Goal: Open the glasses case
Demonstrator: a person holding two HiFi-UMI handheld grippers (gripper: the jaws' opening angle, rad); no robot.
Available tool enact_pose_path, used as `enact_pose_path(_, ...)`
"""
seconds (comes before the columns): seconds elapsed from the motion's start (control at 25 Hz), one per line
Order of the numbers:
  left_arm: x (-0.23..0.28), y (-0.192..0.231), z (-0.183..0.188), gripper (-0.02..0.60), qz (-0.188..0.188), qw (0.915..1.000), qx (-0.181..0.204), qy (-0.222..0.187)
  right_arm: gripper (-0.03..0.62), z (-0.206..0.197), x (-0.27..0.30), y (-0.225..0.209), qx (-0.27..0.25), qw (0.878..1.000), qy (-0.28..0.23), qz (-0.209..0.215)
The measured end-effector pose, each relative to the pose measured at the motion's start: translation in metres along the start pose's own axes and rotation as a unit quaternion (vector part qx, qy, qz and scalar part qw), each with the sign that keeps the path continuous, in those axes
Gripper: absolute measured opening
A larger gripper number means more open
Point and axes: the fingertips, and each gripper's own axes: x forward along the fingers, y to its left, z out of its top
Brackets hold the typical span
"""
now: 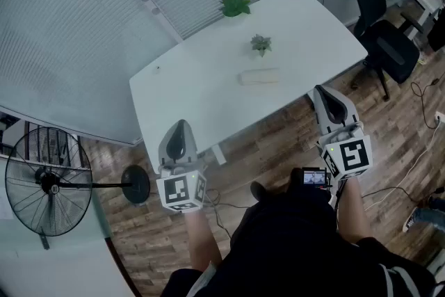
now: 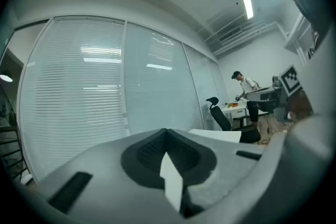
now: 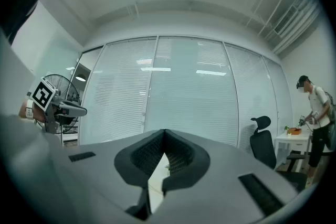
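While a pale oblong glasses case (image 1: 260, 76) lies on the smooth white table (image 1: 195, 104), the grey left gripper (image 1: 179, 127) and right gripper (image 1: 321, 92) are closed, empty.

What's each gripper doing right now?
Left gripper: closed, holding nothing.
Right gripper: closed, holding nothing.

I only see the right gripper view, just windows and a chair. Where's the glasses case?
Observer: Head view shows the glasses case lying on the white table, on our side of the smaller plant.
Operator: Is my gripper near it?
Observer: No. The right gripper is short of the table's near edge, apart from the case.
Operator: And the other one?
Observer: The left gripper has its jaws together, with nothing between them.
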Motion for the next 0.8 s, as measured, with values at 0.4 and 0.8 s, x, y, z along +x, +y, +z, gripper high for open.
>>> enact_pose_path(0.4, 0.007, -0.021, 0.007, -0.002, 0.018, 0.9998, -0.002, 0.002, 0.014, -0.002, -0.005, -0.016, 0.003, 0.999, -0.007, 0.036)
enact_pose_path(0.8, 0.020, -0.045, 0.008, -0.002, 0.029, 0.9995, -0.003, 0.014, 0.015, -0.013, -0.005, -0.040, 0.037, 0.997, -0.034, 0.056)
